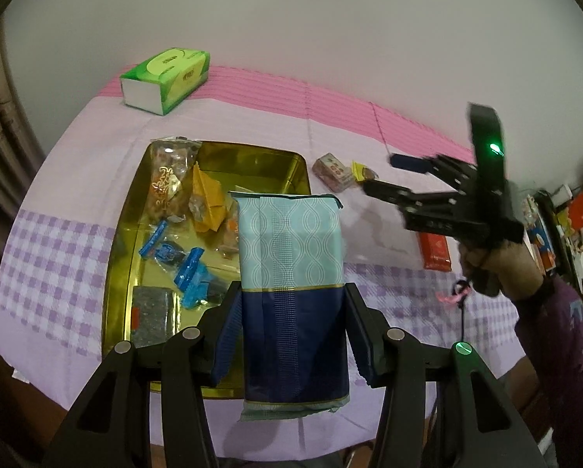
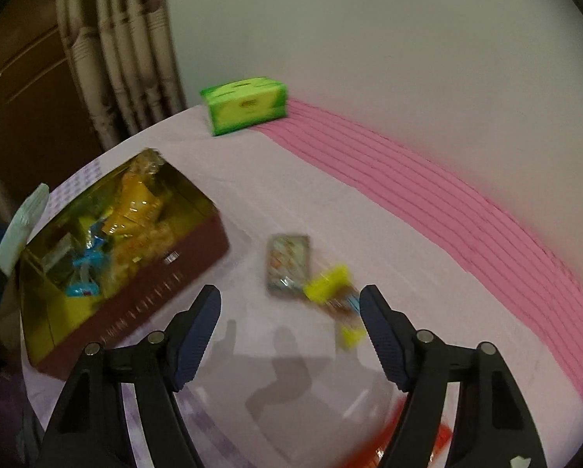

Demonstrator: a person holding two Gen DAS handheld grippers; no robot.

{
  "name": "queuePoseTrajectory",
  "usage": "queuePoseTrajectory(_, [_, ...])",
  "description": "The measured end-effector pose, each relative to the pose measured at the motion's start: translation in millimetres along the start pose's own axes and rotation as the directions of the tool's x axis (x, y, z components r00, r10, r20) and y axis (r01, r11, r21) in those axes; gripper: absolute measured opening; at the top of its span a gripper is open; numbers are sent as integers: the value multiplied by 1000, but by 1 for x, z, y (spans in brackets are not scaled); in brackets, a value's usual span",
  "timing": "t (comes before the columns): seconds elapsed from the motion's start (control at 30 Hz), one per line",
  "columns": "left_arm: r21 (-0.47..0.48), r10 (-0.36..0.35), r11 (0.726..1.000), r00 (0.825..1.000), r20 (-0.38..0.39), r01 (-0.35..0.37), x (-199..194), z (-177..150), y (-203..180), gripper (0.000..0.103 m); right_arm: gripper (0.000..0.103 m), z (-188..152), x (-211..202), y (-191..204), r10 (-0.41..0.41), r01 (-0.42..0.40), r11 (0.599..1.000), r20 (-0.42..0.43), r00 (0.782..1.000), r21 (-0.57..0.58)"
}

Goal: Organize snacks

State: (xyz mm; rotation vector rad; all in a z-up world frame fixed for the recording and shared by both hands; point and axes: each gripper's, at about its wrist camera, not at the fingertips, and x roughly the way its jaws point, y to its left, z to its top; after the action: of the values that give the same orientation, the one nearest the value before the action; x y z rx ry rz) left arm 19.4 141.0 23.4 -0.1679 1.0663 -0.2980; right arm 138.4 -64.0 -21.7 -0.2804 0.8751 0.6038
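Jaws of your left gripper (image 1: 291, 331) are closed on the dark-blue lower half of a blue-and-teal snack pouch (image 1: 291, 273), held upright with its long axis running toward 12 o'clock. It hangs above the near right part of the gold tin (image 1: 112, 273), whose open interior spreads from 10 to 12 o'clock and already holds blue-wrapped candies (image 1: 190, 273) and an orange packet (image 1: 205, 199). Your right gripper (image 2: 289, 331) stands wide open and holds nothing. A yellow-ended snack bar (image 2: 336, 300) lies at its 12 o'clock, between the fingertips but farther out, its long axis slanting toward 11 o'clock, with a small patterned packet (image 2: 287, 263) touching it beyond. The right side is plainly nearer to both.
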Motion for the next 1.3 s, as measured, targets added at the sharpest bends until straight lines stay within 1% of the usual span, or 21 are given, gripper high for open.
queuePoseTrajectory(0.17, [-8, -9, 1000, 1000, -1, 9, 0, 0, 2, 51, 70, 19, 27, 4, 4, -6, 999, -37, 999, -48])
queuePoseTrajectory(0.27, [-10, -12, 1000, 1000, -4, 12, 1, 1, 4, 51, 60, 27, 47, 1, -6, -1, 998, -97, 995, -69])
queuePoseTrajectory(0.33, [-11, -11, 1000, 1000, -5, 11, 2, 2, 5, 51, 59, 29, 57, -1, -10, 0, 997, -131, 991, -79])
queuePoseTrajectory(0.37, [-12, -12, 1000, 1000, -6, 12, 3, 2, 5, 51, 57, 30, 66, -2, -20, 6, 997, -166, 986, -83])
queuePoseTrajectory(0.43, [-14, -11, 1000, 1000, -10, 11, 4, 2, 6, 51, 34, 30, 77, -4, -19, 3, 997, -220, 975, -73])
queuePoseTrajectory(0.47, [-14, -9, 1000, 1000, -9, 9, 4, 2, 6, 51, 27, 29, 81, -4, -19, 3, 998, -238, 971, -70])
queuePoseTrajectory(0.53, [-15, -6, 1000, 1000, -7, 6, 4, 3, 7, 51, 26, 29, 78, 0, -36, 18, 997, -243, 969, -76])
queuePoseTrajectory(0.6, [-19, 0, 1000, 1000, -6, 0, 3, 3, 8, 51, 26, 26, 65, 7, -52, 38, 997, -214, 975, -69])
queuePoseTrajectory(0.7, [-27, 6, 1000, 1000, 1, -6, 2, 3, 12, 51, 26, 11, 27, 23, -13, 12, 1000, -121, 993, -10])
queuePoseTrajectory(0.8, [-35, 19, 999, 1000, 10, -18, 0, 3, 15, 51, 26, -26, -23, 40, 11, -9, 996, -23, 1000, 91])
queuePoseTrajectory(0.87, [-39, 30, 999, 999, 13, -29, -2, 2, 18, 51, 26, -56, -54, 46, 10, -13, 988, 22, 1000, 153])
queuePoseTrajectory(1.0, [-31, 45, 999, 999, 10, -45, 0, 1, 17, 51, 26, -117, -104, 51, -20, 4, 961, 53, 998, 275])
queuePoseTrajectory(1.1, [-17, 59, 998, 998, 12, -59, 3, 0, 14, 51, 26, -148, -128, 54, -47, 29, 945, 48, 998, 327])
queuePoseTrajectory(1.2, [12, 84, 996, 996, 21, -84, 6, -2, 9, 51, 26, -165, -140, 58, -63, 44, 935, 44, 997, 352])
queuePoseTrajectory(1.3, [27, 94, 995, 995, 13, -95, 11, -4, 8, 51, 26, -174, -145, 61, -68, 44, 925, 49, 996, 378])
